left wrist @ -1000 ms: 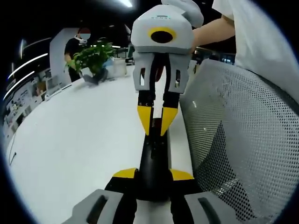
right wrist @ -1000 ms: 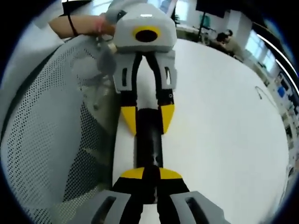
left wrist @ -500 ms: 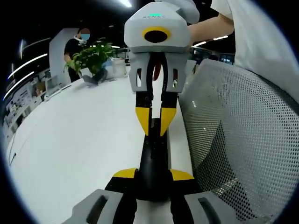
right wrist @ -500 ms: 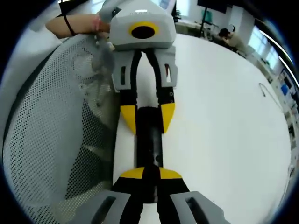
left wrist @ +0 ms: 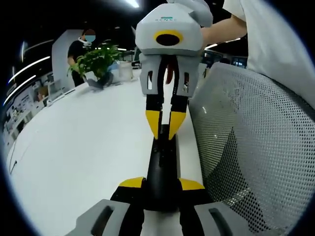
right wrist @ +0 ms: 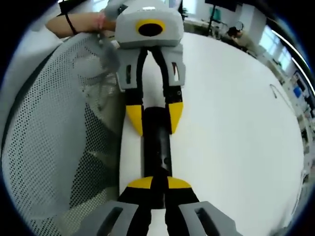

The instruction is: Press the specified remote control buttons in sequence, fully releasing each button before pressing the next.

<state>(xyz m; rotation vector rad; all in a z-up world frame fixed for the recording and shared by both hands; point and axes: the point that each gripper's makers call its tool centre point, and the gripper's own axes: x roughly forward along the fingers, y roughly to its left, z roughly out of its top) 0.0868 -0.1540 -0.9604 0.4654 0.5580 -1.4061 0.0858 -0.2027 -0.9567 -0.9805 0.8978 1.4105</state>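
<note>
Right tongs edged lower; both tongs clamp the black remote endwise — probably.

The remote control is plain black, long and glossy. Both hand-held grippers are grey with black linkages and yellow fingertips: the left hand-held gripper and the right hand-held gripper each carry yellow pads against black. The bench is plain white. The office chair has a pale grey mesh with a fine dotted pattern. A potted plant is green. A sleeve is white.
</note>
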